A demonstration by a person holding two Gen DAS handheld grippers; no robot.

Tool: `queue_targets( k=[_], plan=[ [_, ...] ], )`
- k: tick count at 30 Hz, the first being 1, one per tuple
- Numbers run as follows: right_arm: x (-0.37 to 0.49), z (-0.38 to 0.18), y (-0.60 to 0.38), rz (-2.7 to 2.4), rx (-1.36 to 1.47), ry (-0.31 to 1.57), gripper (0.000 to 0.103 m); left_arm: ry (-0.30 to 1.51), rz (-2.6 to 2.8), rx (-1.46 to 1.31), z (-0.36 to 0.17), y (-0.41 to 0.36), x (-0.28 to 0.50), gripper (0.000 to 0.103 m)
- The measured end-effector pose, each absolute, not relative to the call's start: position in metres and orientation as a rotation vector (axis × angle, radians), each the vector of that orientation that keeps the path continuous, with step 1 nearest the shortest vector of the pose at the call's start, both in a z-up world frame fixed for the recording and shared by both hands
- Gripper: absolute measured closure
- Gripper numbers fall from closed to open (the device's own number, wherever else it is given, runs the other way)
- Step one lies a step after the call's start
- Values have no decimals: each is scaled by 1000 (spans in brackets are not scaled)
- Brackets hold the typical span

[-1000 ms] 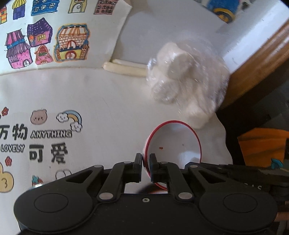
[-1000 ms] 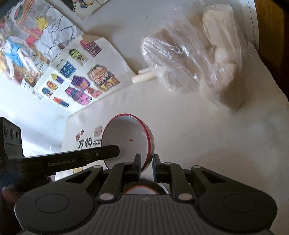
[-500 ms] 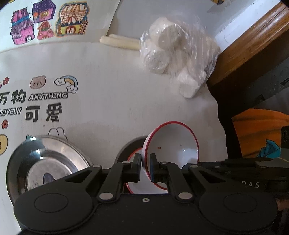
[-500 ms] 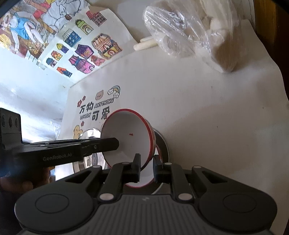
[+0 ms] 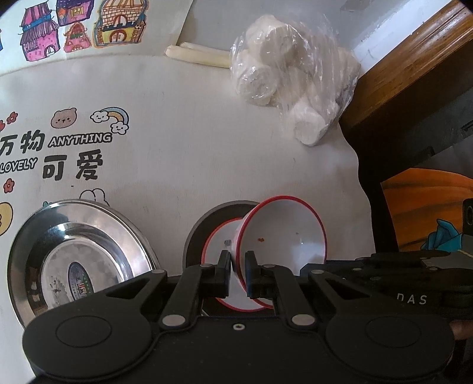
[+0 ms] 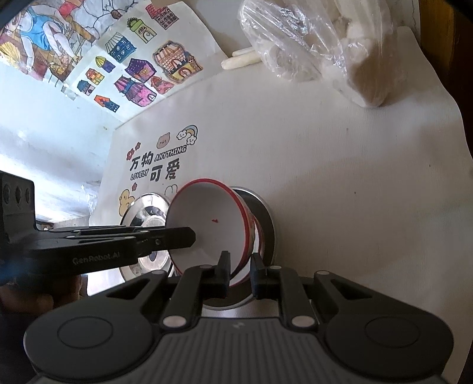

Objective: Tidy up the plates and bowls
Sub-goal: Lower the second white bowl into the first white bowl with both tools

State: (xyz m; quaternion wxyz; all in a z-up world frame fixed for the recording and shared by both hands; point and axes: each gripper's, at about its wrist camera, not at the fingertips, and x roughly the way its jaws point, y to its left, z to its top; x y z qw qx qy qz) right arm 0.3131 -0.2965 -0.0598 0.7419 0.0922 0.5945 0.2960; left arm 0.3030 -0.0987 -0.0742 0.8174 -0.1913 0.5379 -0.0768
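Note:
I hold a white bowl with a red rim [image 5: 280, 233] tilted on its side, gripped from both sides. My left gripper [image 5: 238, 271] is shut on its left rim, and my right gripper [image 6: 240, 274] is shut on the opposite rim. In the right wrist view the bowl [image 6: 207, 224] faces left, and the left gripper [image 6: 165, 236] reaches in across its mouth. Just below it a second red-rimmed white bowl [image 5: 220, 245] rests in a steel plate [image 5: 198, 233]. Another shiny steel plate [image 5: 77, 254] lies to the left.
A plastic bag of white buns [image 5: 289, 76] and two pale sticks [image 5: 201, 56] lie at the far side of the white printed cloth [image 5: 177, 133]. Coloured drawings [image 5: 88, 26] lean at the back. The table's edge and a wooden frame [image 5: 414, 53] are on the right.
Both grippers have drawn back with the bowl toward the near side. The two steel plates and the lower bowl have come into view under it. Both grips are unchanged.

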Motion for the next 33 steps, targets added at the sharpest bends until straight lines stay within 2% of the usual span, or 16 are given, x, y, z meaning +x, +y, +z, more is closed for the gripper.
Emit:
queue_targets(
  k=[33],
  plan=[
    [317,-77,-288,662,177,1352,87,1217,-65,-426,-86,-102,302,94]
  ],
)
